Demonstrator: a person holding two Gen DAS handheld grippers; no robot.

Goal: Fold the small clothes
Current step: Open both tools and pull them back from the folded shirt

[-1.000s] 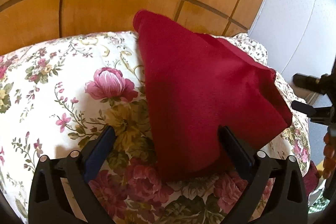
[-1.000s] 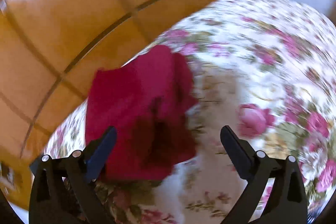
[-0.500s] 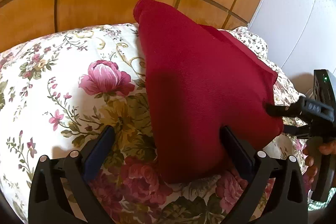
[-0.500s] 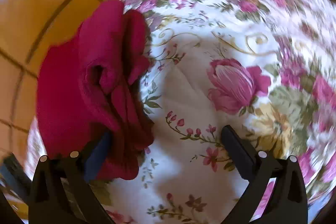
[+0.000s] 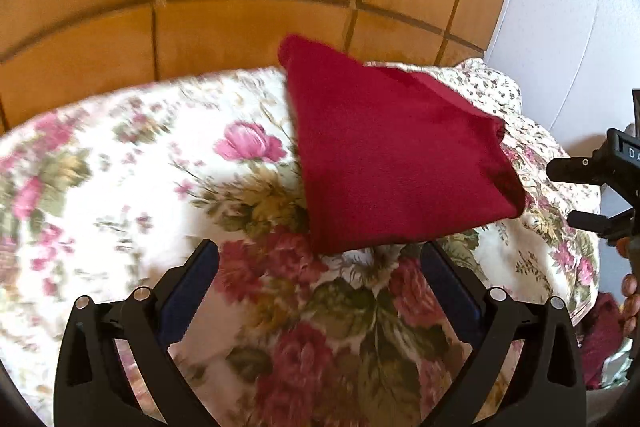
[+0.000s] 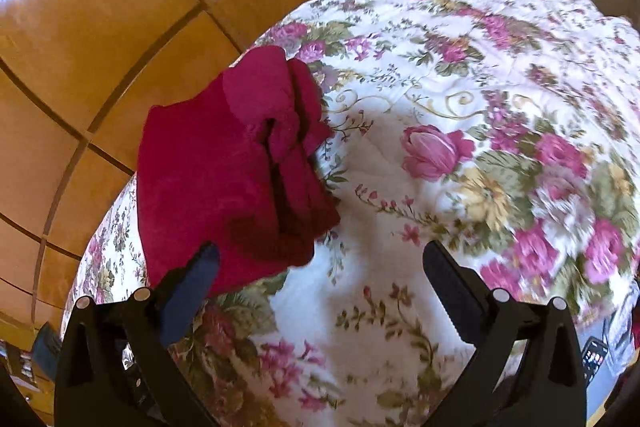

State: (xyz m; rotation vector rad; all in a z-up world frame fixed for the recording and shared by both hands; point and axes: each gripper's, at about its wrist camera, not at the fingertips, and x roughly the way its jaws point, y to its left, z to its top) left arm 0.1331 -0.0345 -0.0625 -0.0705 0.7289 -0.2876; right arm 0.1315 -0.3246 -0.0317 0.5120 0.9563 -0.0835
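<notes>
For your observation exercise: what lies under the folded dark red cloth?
The folded dark red cloth rests on a white quilted bedspread with pink roses, visible all around it. The patch directly beneath, and anything between the cloth's layers, is covered.

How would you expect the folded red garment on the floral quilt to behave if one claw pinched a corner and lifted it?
The red garment would probably droop and unfold: its layers lie loose and bunched along the open edge. It looks light, barely denting the floral quilt. Its soft, fuzzy-looking surface suggests it would not slip easily from the claw.
</notes>
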